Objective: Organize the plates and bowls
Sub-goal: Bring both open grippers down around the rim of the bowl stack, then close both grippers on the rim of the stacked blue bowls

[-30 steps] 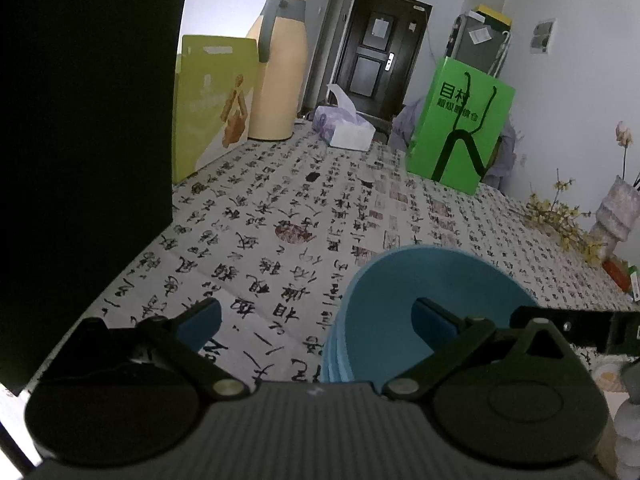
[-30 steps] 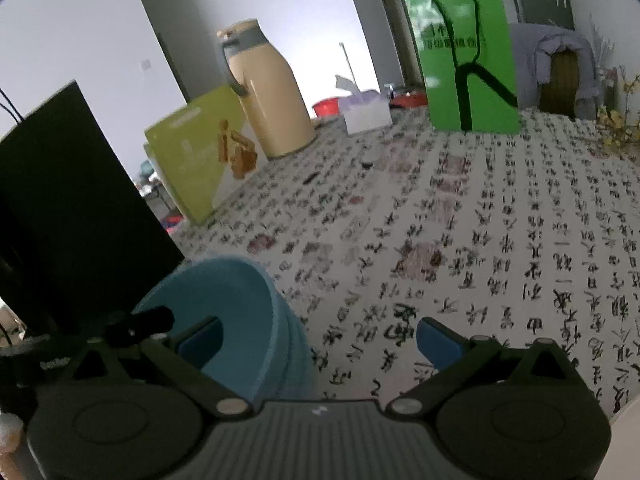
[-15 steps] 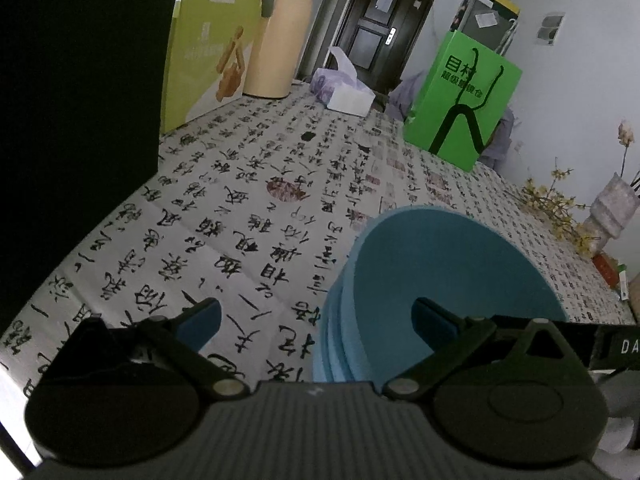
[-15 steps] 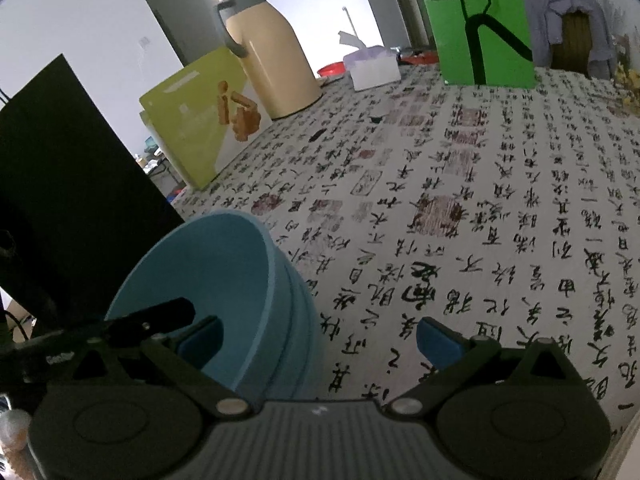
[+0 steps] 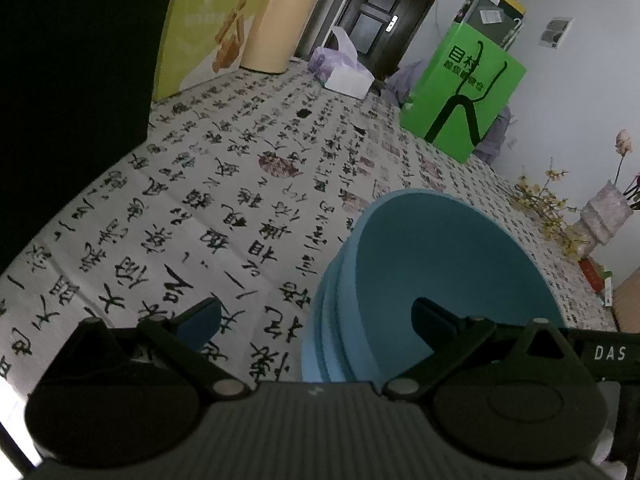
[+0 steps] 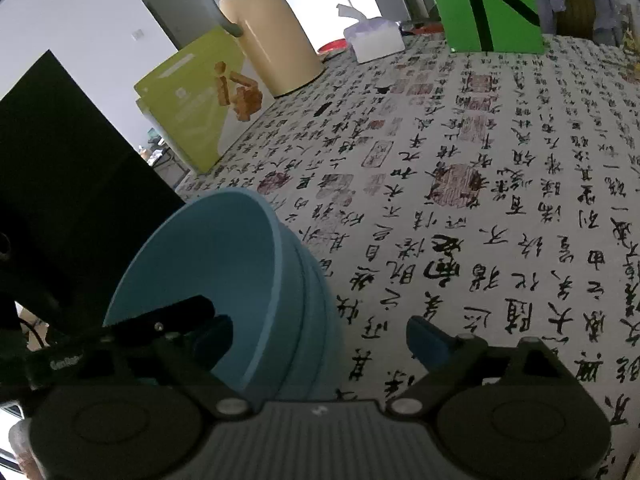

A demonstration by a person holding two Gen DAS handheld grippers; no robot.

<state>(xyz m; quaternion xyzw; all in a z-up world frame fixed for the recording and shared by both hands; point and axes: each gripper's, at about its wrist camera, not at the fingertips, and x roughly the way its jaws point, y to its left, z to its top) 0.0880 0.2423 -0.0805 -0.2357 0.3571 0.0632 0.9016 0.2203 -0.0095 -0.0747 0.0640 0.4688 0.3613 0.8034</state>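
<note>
I am working on the stack of blue bowls [image 5: 436, 280], several nested together, which sits on the bench [image 5: 224, 200] with its calligraphy cloth; it fills the lower right of my left view and the lower left of my right view [image 6: 224, 280]. I judge the step to be taking hold of this stack from both sides, to lift or shift it as one.

My left tool [image 5: 316, 316] is spread wide: its right finger reaches inside the top bowl, the left finger hangs outside over the cloth, and the stack's near wall stands between them, not pinched as far as I can see. My right tool [image 6: 320, 332] mirrors it, its left finger inside the bowl and its right finger outside. Its jaws have just been closing a little with the wall between them, yet they are still wide and I see no pad pressing.

Next I need both tools to close evenly on opposite walls, so the nested bowls neither tilt nor slide apart.
</note>
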